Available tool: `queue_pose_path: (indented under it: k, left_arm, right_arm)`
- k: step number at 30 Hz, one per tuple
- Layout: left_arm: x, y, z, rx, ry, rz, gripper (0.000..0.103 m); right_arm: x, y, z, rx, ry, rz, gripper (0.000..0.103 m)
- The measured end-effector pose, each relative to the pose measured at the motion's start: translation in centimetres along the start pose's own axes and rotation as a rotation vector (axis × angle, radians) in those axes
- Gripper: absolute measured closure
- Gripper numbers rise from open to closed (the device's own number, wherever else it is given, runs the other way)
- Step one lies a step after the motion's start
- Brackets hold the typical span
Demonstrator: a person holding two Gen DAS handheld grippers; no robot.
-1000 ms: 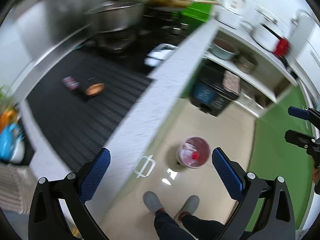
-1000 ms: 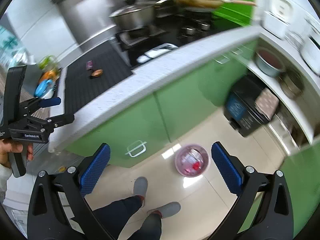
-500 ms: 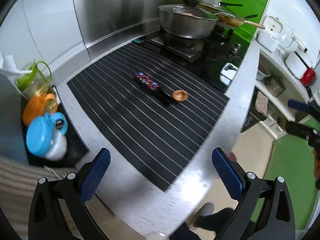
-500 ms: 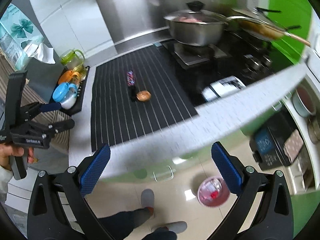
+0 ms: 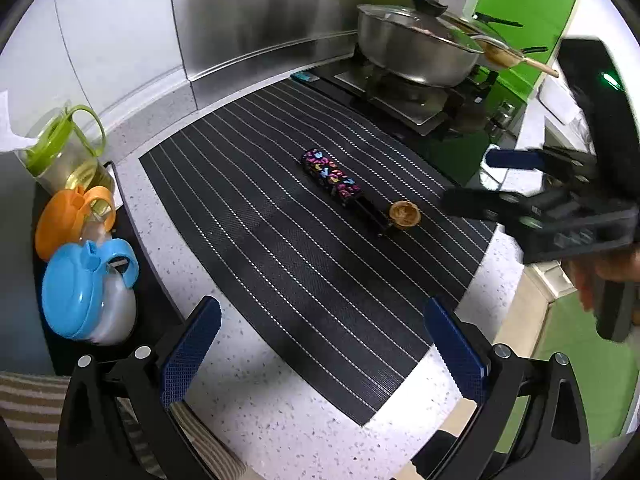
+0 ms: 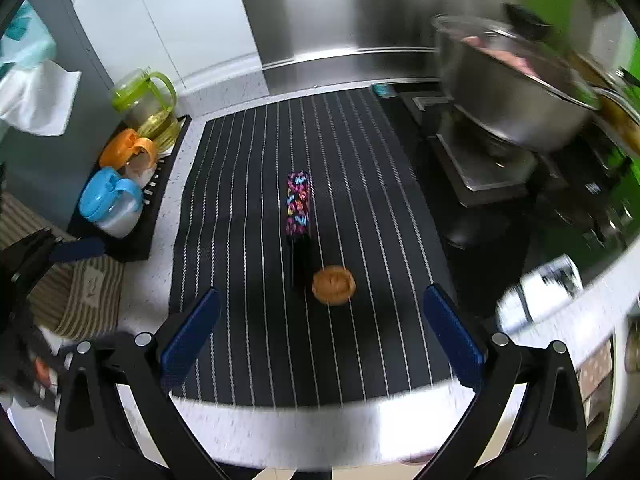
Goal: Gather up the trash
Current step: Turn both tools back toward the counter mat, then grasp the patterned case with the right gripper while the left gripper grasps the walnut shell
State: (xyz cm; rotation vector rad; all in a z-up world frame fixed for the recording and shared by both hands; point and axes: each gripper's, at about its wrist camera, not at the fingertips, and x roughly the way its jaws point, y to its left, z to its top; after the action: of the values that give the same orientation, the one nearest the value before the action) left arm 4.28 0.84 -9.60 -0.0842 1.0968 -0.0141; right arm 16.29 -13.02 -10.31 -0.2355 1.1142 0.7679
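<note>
My two grippers over a kitchen counter, both empty.

My right gripper (image 6: 320, 336) and left gripper (image 5: 324, 344) are spread wide. Just ahead of the right, a small crinkled brown paper cup (image 6: 334, 284) lies on the black striped mat (image 6: 248, 320); likely light and crushable, best pinched gently across its rim.

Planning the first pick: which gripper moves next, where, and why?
Probably ease the right gripper forward and down over the brown cup. Its jaws are open and empty, and the cup lies nearly centred ahead of them on the mat, beside the wrapper. The left gripper, also open, sits farther back.
</note>
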Motion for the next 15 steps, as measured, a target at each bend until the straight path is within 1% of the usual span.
queue_pose_path:
  k: [5,13,15]
  left_arm:
    - [1.1,0.4,0.5,-0.031,0.009,0.004,0.006]
    - [3.0,1.5,0.7,-0.060,0.046,0.003,0.006]
    - [3.3,1.7,0.8,-0.062,0.051,0.000,0.006]
  right_arm:
    - [3.8,0.8,2.3,-0.050,0.042,0.019,0.004]
    - [8.0,1.7,4.0,-0.106,0.092,0.038,0.004]
    - [9.0,1.9,4.2,-0.119,0.111,0.037,0.014]
